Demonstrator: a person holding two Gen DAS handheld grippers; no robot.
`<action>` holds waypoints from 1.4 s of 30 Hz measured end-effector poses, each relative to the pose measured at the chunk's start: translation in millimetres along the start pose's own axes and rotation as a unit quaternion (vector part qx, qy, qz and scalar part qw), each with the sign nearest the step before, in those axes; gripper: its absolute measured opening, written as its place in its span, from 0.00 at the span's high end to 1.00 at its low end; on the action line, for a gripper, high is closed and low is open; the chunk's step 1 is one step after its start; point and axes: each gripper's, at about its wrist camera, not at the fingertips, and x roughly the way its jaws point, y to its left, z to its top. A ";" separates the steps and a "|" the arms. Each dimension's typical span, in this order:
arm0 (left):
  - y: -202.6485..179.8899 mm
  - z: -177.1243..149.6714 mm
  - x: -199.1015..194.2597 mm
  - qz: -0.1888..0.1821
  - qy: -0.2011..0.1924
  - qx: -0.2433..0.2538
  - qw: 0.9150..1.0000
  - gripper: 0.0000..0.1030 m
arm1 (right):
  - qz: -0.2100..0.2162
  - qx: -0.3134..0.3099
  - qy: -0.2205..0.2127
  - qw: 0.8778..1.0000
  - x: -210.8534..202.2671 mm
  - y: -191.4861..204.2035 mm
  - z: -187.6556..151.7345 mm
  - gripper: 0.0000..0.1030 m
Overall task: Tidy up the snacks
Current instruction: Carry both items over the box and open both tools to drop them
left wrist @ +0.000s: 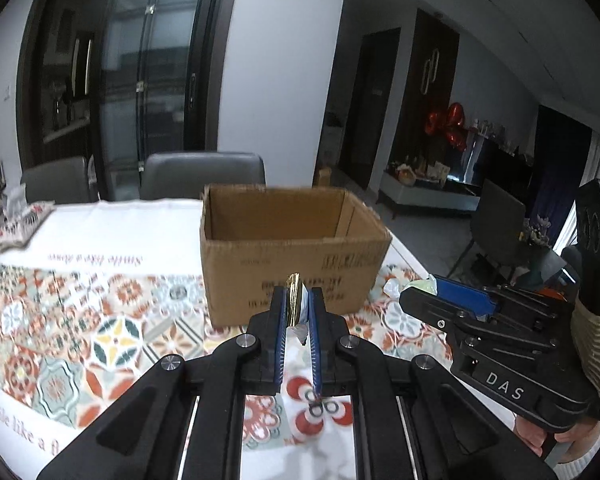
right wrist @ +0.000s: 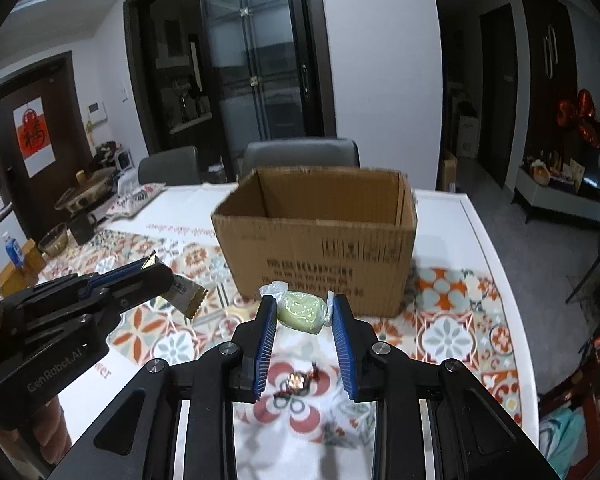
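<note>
An open cardboard box (left wrist: 288, 252) stands on the patterned tablecloth, also in the right wrist view (right wrist: 320, 248). My left gripper (left wrist: 298, 300) is shut on a flat gold-edged snack packet (left wrist: 294, 300), held above the table in front of the box; the packet shows from the side in the right wrist view (right wrist: 186, 294). My right gripper (right wrist: 304, 306) is shut on a pale green wrapped snack (right wrist: 302, 312), just in front of the box. In the left wrist view the right gripper (left wrist: 420, 290) sits to the right, level with the left one. A small wrapped candy (right wrist: 296, 382) lies on the cloth below.
Grey chairs (right wrist: 300, 156) stand behind the table. Bowls, a dark mug (right wrist: 82, 226) and clutter sit at the table's far left. The table's right edge (right wrist: 496, 264) drops to the floor. A folded cloth (left wrist: 22, 220) lies far left.
</note>
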 end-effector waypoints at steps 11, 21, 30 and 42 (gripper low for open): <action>5.5 38.1 9.0 0.006 -0.025 0.020 0.999 0.89 | -0.008 -0.020 -0.032 0.999 1.7 2.7 41.4 0.71; 6.8 67.7 36.0 0.013 -0.034 0.039 0.999 0.89 | -0.015 -0.027 -0.039 0.999 17.4 -8.0 75.3 0.71; 14.9 91.4 75.5 0.008 -0.009 0.034 0.999 0.89 | -0.015 -0.023 -0.022 0.999 44.6 -22.1 98.1 0.71; 32.9 106.3 134.0 0.019 0.045 0.019 0.999 0.84 | -0.035 -0.024 0.017 0.999 93.0 -37.7 115.6 0.71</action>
